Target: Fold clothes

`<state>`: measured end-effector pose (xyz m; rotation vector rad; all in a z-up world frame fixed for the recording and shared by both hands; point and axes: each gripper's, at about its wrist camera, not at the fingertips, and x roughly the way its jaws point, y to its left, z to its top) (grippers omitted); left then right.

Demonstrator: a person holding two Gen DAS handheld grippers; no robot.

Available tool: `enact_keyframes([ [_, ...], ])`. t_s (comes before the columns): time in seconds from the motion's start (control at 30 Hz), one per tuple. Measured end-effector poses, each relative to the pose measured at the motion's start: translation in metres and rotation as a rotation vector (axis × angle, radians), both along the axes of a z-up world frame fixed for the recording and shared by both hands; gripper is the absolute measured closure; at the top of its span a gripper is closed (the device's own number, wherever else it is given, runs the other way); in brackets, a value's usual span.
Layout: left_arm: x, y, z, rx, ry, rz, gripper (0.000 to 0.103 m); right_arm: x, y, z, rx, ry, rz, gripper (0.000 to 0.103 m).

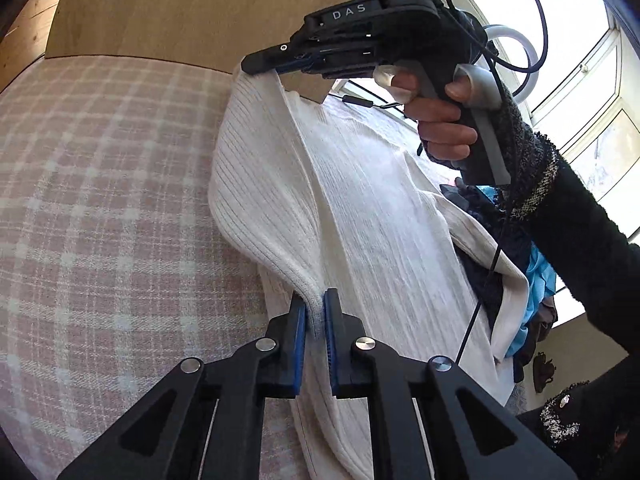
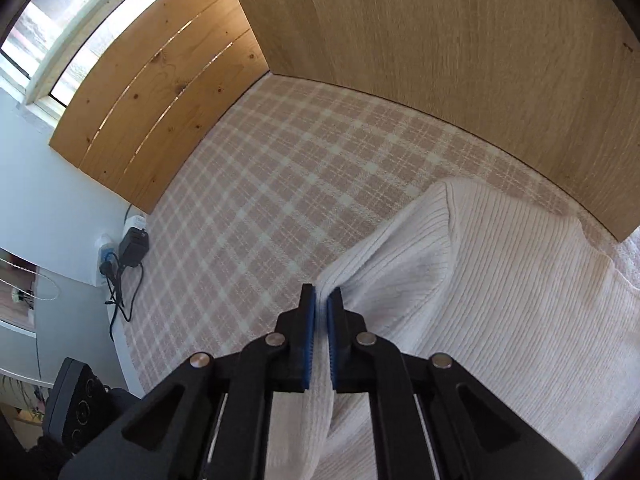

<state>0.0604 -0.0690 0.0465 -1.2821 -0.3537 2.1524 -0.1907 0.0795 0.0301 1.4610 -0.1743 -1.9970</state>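
Note:
A white ribbed knit garment point(image 1: 360, 184) hangs lifted over a pink and white plaid bed cover point(image 1: 100, 200). My left gripper point(image 1: 315, 312) is shut on a bunched edge of the garment. My right gripper point(image 1: 260, 66) shows in the left wrist view at the top, held by a hand, shut on another edge of the same garment. In the right wrist view my right gripper point(image 2: 321, 300) pinches the white ribbed garment point(image 2: 480, 280), which drapes down to the right onto the plaid cover point(image 2: 280, 200).
A wooden headboard point(image 2: 440, 40) and a plank side wall point(image 2: 160, 100) border the bed. A pile of dark blue and light blue clothes point(image 1: 528, 272) lies at the right. A charger and cables point(image 2: 128, 256) hang off the bed's left edge.

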Motion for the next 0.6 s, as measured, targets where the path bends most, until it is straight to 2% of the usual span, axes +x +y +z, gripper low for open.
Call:
enact_keyframes([
  [0.03, -0.001, 0.001, -0.001, -0.005, -0.006, -0.010, 0.089, 0.001, 0.010, 0.006, -0.051, 0.000, -0.018, 0.097],
  [0.1, -0.004, -0.002, -0.006, 0.004, -0.036, -0.018, 0.076, 0.004, 0.030, 0.008, -0.045, -0.001, -0.065, 0.097],
  [0.2, -0.010, -0.004, -0.015, 0.013, -0.073, -0.019, 0.075, 0.007, 0.061, -0.009, 0.002, -0.056, -0.142, 0.097],
  [0.23, -0.014, -0.002, -0.016, 0.011, -0.079, -0.023, 0.075, 0.006, 0.067, -0.022, 0.071, -0.078, -0.144, 0.097],
  [0.3, -0.021, 0.002, -0.017, -0.002, -0.067, -0.028, 0.075, 0.004, 0.071, -0.044, 0.296, -0.100, -0.143, 0.096],
  [0.33, -0.026, 0.005, -0.017, 0.000, -0.065, -0.038, 0.075, 0.003, 0.072, -0.050, 0.404, -0.096, -0.148, 0.093],
  [0.37, -0.030, 0.008, -0.017, 0.002, -0.063, -0.045, 0.075, 0.004, 0.073, -0.050, 0.464, -0.073, -0.164, 0.093],
  [0.43, -0.037, 0.015, -0.016, -0.026, -0.045, -0.048, 0.075, 0.006, 0.071, -0.034, 0.487, 0.001, -0.187, 0.093],
  [0.5, -0.044, 0.026, -0.016, -0.040, -0.034, -0.063, 0.075, 0.009, 0.066, -0.012, 0.464, 0.051, -0.199, 0.093],
  [0.57, -0.050, 0.037, -0.015, -0.072, -0.013, -0.078, 0.075, 0.019, 0.054, 0.007, 0.389, 0.080, -0.141, 0.088],
  [0.6, -0.053, 0.042, -0.015, -0.101, -0.003, -0.087, 0.072, 0.025, 0.046, 0.014, 0.356, 0.087, -0.097, 0.085],
])
